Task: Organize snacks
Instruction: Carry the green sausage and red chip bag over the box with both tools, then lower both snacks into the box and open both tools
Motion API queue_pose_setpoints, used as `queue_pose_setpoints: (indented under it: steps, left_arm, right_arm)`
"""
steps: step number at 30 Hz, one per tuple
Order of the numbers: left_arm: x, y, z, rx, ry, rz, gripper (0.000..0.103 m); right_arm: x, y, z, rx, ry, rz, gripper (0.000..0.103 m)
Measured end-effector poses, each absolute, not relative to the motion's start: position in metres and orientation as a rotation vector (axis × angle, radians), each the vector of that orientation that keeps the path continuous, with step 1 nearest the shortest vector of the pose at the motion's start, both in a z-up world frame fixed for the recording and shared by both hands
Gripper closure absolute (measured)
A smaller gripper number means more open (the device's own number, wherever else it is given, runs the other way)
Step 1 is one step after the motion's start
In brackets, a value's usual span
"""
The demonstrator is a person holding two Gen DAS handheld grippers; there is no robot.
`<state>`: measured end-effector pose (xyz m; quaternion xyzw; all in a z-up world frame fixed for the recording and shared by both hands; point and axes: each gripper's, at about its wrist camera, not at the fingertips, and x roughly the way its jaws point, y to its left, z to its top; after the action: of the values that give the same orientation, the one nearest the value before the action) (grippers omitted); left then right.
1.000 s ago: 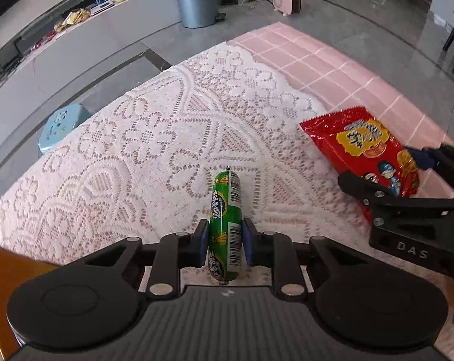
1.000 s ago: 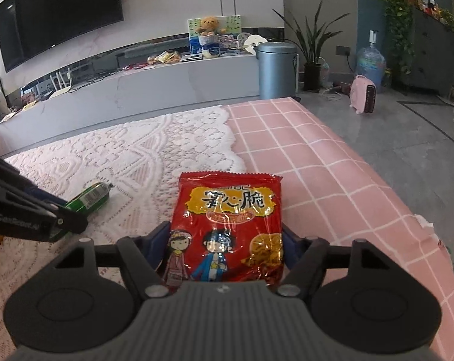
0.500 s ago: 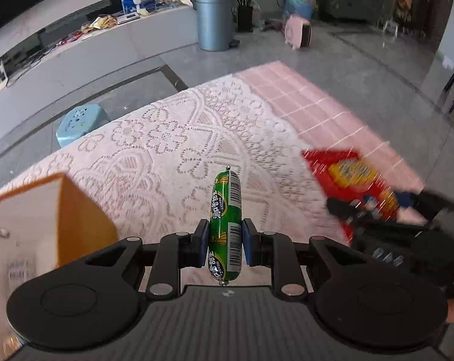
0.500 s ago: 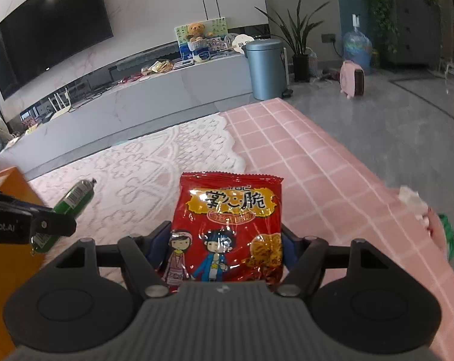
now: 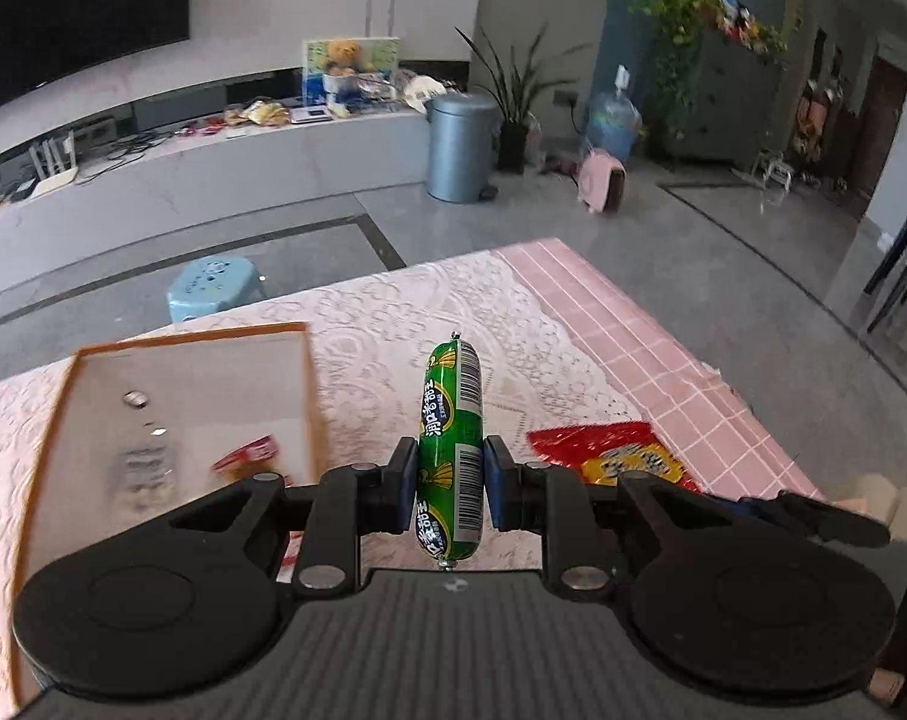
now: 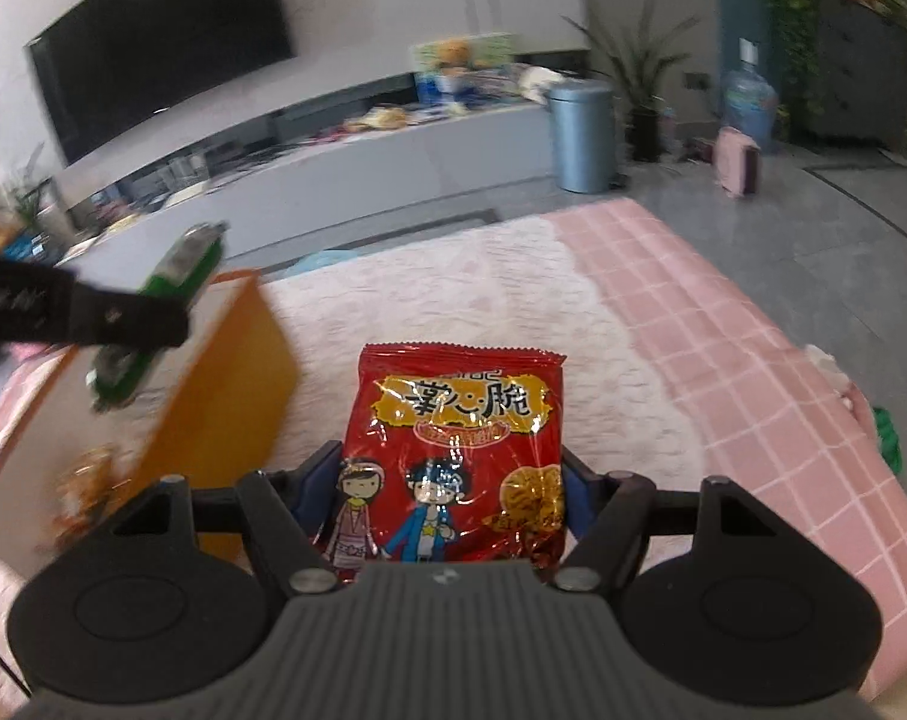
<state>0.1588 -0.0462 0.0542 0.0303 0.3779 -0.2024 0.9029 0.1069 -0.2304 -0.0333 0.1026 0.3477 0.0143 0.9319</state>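
My left gripper (image 5: 450, 474) is clamped on the green sausage (image 5: 451, 444), my right gripper (image 6: 450, 483) on the red noodle packet (image 6: 453, 456); both are lifted, neither boxed yet. The orange box (image 5: 309, 384), ahead-left, already holds some snacks. Its near wall stands between.

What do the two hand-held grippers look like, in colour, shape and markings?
Both are matte black. The left hand-held gripper has two round discs at its base, angular linkage arms with silver pivot pins, a ribbed grey centre plate and blue pads. The right hand-held gripper has the same build. In the right wrist view, the left one's side bears white lettering, too blurred to read. No cables or sleeves are visible.
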Motion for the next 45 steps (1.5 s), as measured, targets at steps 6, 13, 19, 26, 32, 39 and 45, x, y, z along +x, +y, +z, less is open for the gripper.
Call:
queue_pose_setpoints:
  steps: [6, 13, 19, 26, 32, 39, 45]
  left_arm:
    - [0.148, -0.003, 0.061, 0.063, 0.777, -0.371, 0.078]
    - [0.144, 0.041, 0.062, 0.051, 0.777, -0.339, 0.078]
    - [0.149, 0.074, 0.057, 0.019, 0.792, -0.331, 0.078]
    - [0.167, 0.109, 0.039, -0.036, 0.803, -0.323, 0.078]
    - [0.195, 0.119, 0.019, -0.041, 0.855, -0.335, 0.078]
    - [0.227, 0.121, -0.004, 0.056, 0.907, -0.312, 0.078]
    - [0.24, 0.117, -0.017, 0.132, 0.918, -0.32, 0.078]
  right_arm:
    - [0.083, -0.176, -0.007, 0.162, 0.666, 0.117, 0.033]
    - [0.07, -0.126, 0.012, 0.122, 0.645, 0.196, 0.033]
    - [0.07, -0.1, 0.016, 0.087, 0.629, 0.233, 0.033]
    - [0.088, -0.085, 0.009, 0.075, 0.633, 0.268, 0.034]
    - [0.116, -0.063, 0.008, -0.045, 0.608, 0.311, 0.034]
    - [0.161, -0.032, -0.008, -0.261, 0.629, 0.377, 0.034]
    - [0.204, -0.024, -0.024, -0.32, 0.68, 0.399, 0.034]
